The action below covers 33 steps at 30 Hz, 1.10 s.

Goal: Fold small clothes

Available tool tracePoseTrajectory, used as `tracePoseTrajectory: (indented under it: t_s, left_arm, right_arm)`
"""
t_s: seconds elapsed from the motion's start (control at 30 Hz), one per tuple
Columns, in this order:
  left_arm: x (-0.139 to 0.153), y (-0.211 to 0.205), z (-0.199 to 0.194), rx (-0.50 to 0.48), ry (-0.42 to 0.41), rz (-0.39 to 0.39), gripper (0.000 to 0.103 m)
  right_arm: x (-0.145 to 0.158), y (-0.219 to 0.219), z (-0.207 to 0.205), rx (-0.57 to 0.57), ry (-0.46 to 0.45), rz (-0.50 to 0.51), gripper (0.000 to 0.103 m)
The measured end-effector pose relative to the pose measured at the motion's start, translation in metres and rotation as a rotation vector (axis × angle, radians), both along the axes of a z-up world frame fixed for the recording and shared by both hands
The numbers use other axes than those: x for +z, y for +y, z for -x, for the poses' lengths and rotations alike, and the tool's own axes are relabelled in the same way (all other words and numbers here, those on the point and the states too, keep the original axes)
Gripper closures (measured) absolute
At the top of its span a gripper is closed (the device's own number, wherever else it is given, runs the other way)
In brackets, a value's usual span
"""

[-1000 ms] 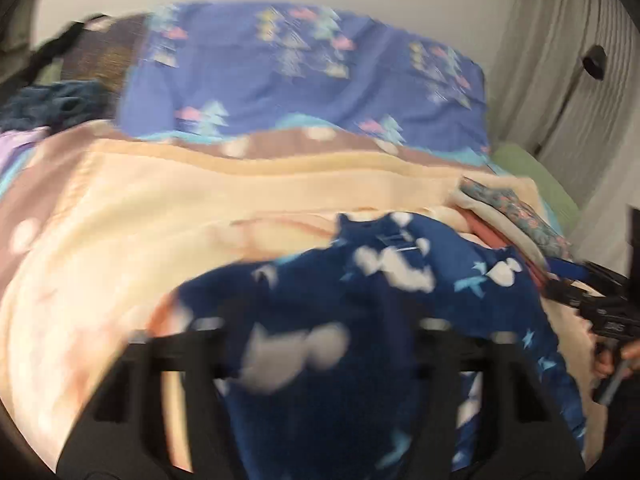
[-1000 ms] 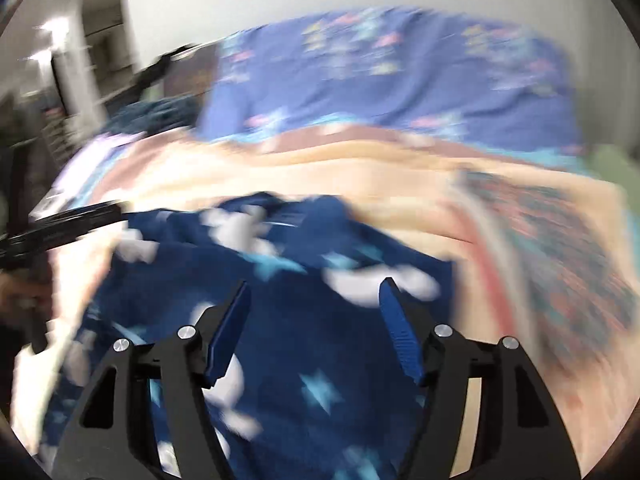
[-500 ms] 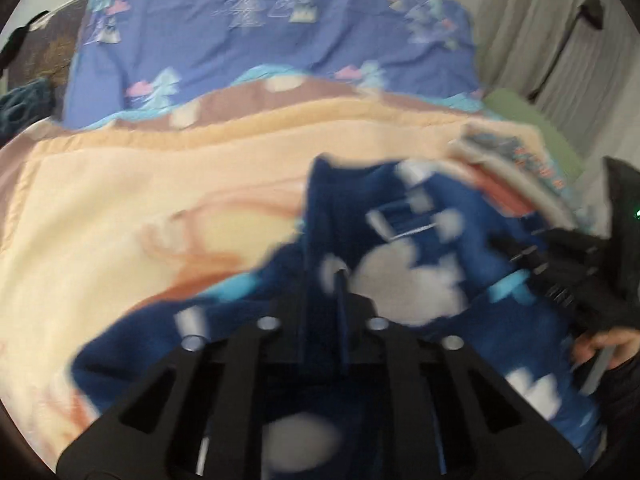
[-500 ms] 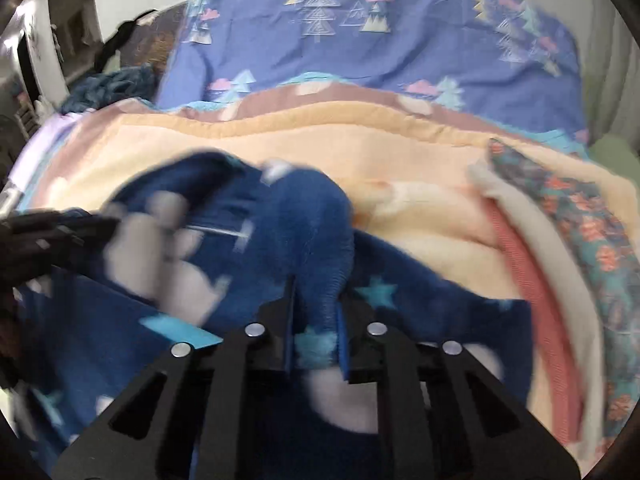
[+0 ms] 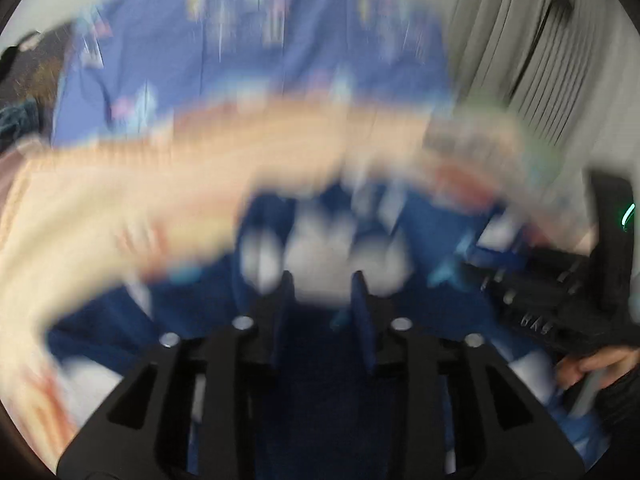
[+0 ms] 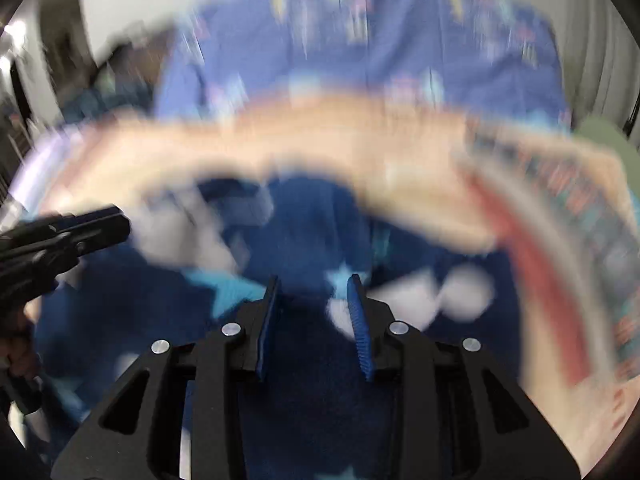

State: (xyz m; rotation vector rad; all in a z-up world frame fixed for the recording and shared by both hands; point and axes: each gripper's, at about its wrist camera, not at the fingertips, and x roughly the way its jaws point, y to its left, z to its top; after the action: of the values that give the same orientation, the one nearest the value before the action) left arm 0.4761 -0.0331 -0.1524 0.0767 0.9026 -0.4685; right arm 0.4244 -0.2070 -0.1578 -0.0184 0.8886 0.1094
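garment count: one dark blue fleece garment (image 6: 304, 240) with white blobs and pale blue stars, lying on the peach blanket (image 6: 320, 140), which serves as landmark. two grippers. left gripper (image 5: 324, 284) over the garment at the blanket's near side, jaws opening, pads part-way apart, blue cloth seen through the gap but no pad pressing on it. right gripper (image 6: 314, 286) likewise over the garment, jaws opening, gap moderate, nothing pinched. one blue patterned cover (image 6: 360, 60) beyond the blanket's far edge. one stack of folded clothes (image 6: 560, 220) on the blanket's right side, red and patterned edges showing. both views heavily smeared; prints, garment outline and folds unreadable. garment's near part cut off behind gripper bodies. left view alone shows pleated curtain (image 5: 520, 40) right of the blanket, plus fingers (image 5: 592, 364) on the other gripper's handle.
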Motion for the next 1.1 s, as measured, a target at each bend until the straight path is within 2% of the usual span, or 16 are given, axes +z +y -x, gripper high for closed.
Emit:
tracePoseTrajectory:
  t_s: [0.03, 0.13, 0.2, 0.23, 0.3, 0.37, 0.47, 0.53, 0.6, 0.77, 0.87, 0.93, 1.1]
  left_arm:
    - [-0.012, -0.003, 0.002, -0.001, -0.024, -0.006, 0.070]
    - [0.005, -0.004, 0.008, 0.029, -0.052, -0.033, 0.070]
    - [0.024, 0.003, 0.029, 0.052, -0.081, -0.048, 0.055]
    - [0.035, 0.010, 0.044, 0.058, -0.113, -0.048, 0.040]
    - [0.054, 0.031, 0.091, 0.017, -0.190, 0.014, 0.036]
    - [0.056, 0.054, 0.127, 0.007, -0.199, 0.022, 0.031]
    - [0.045, 0.084, 0.175, 0.033, -0.168, 0.012, 0.029]
    - [0.032, 0.101, 0.199, 0.071, -0.124, 0.012, 0.028]
    - [0.022, 0.122, 0.227, 0.111, -0.086, 0.025, 0.028]
    - [0.010, 0.156, 0.269, 0.179, -0.043, 0.102, 0.027]
    - [0.012, 0.161, 0.292, 0.184, -0.051, 0.092, 0.026]
    - [0.014, 0.163, 0.302, 0.177, -0.046, 0.073, 0.024]
    - [0.005, 0.167, 0.342, 0.090, -0.022, 0.042, 0.024]
  right_arm:
    - [0.002, 0.004, 0.002, 0.000, -0.023, 0.030, 0.064]
    - [0.017, 0.006, 0.016, -0.005, -0.072, 0.073, 0.063]
    - [0.034, -0.004, 0.043, 0.002, -0.108, 0.053, 0.063]
    - [0.042, -0.008, 0.057, 0.018, -0.123, 0.028, 0.060]
    - [0.054, -0.018, 0.097, 0.088, -0.156, -0.033, 0.053]
    - [0.056, -0.022, 0.140, 0.143, -0.162, -0.021, 0.048]
    - [0.048, -0.031, 0.195, 0.162, -0.137, 0.036, 0.045]
    - [0.042, -0.041, 0.225, 0.127, -0.113, 0.040, 0.041]
    - [0.038, -0.054, 0.249, 0.063, -0.087, 0.016, 0.041]
    - [0.028, -0.095, 0.301, -0.075, -0.029, -0.131, 0.041]
    - [0.025, -0.108, 0.321, -0.159, 0.003, -0.136, 0.041]
    - [0.021, -0.117, 0.334, -0.181, 0.037, -0.186, 0.041]
    - [0.013, -0.125, 0.374, -0.155, 0.051, -0.255, 0.041]
